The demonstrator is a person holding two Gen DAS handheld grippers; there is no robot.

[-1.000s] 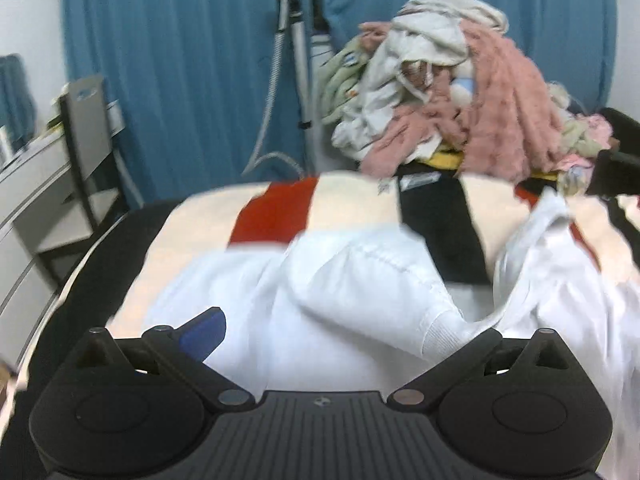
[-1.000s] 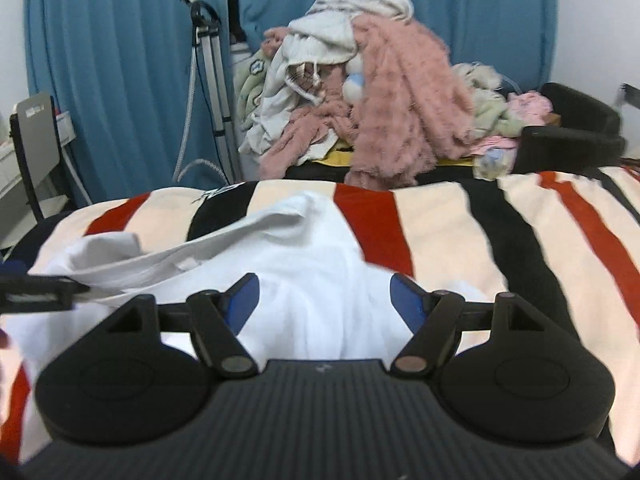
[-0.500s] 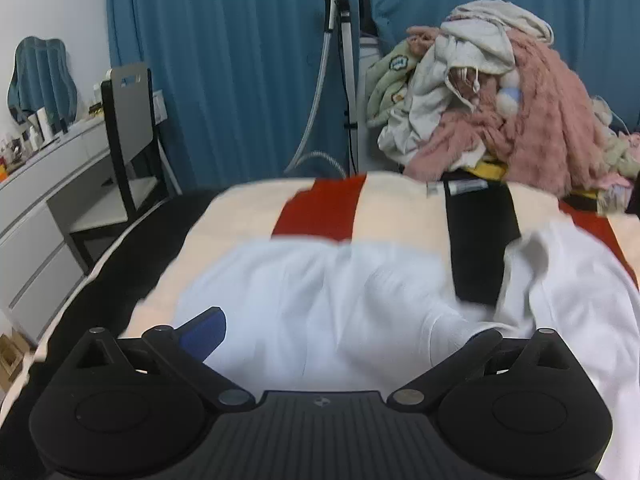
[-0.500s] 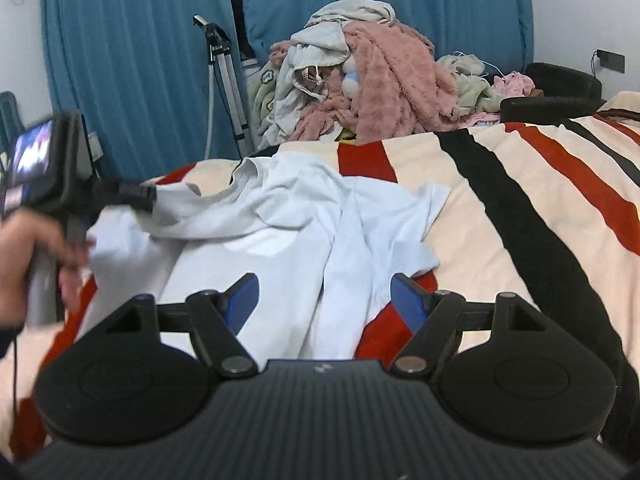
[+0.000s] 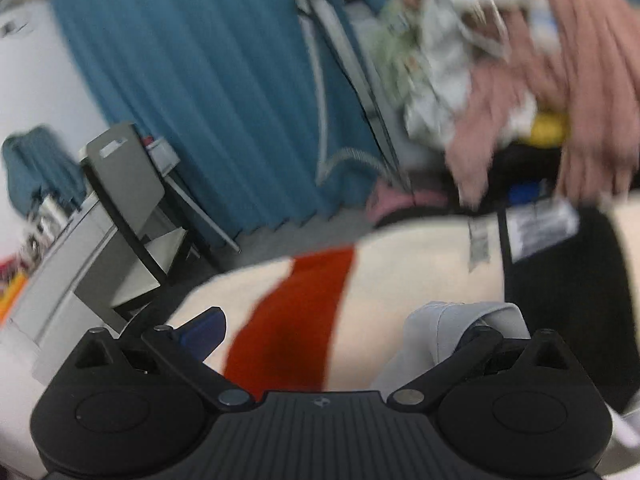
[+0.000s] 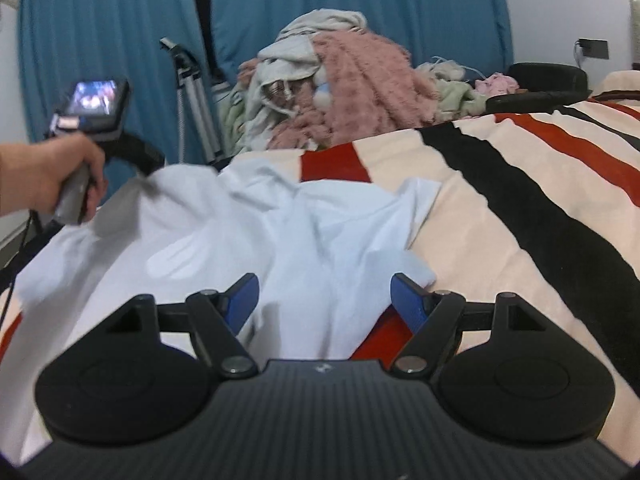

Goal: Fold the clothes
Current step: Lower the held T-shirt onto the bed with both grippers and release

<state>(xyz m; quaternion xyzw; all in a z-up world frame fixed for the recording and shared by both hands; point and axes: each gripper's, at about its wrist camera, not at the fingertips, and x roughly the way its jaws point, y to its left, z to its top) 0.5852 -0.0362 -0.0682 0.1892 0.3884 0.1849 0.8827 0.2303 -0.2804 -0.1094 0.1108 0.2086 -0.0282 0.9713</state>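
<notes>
A white shirt [image 6: 256,236] lies crumpled on the striped blanket [image 6: 500,216] of the bed. My right gripper [image 6: 325,300] is open and empty, just above the shirt's near part. My left gripper [image 5: 340,332] is open; its left pad [image 5: 202,330] shows, and a fold of the white shirt [image 5: 452,324] drapes over its right finger. In the right wrist view the left gripper [image 6: 120,152] is at the shirt's far left edge, held by a hand, with the cloth lifted there. The left wrist view is blurred.
A pile of clothes with a pink fluffy item [image 6: 360,92] sits at the bed's far end. Blue curtains [image 6: 100,40] hang behind. A garment steamer stand [image 6: 192,92], a chair [image 5: 132,200] and a white desk [image 5: 52,280] are to the left. A black seat [image 6: 548,76] is at the far right.
The left gripper has swung left and tilted, pulling the shirt's left edge outward; most of the shirt has left its view. The right gripper has stayed open over the shirt and drawn back slightly.
</notes>
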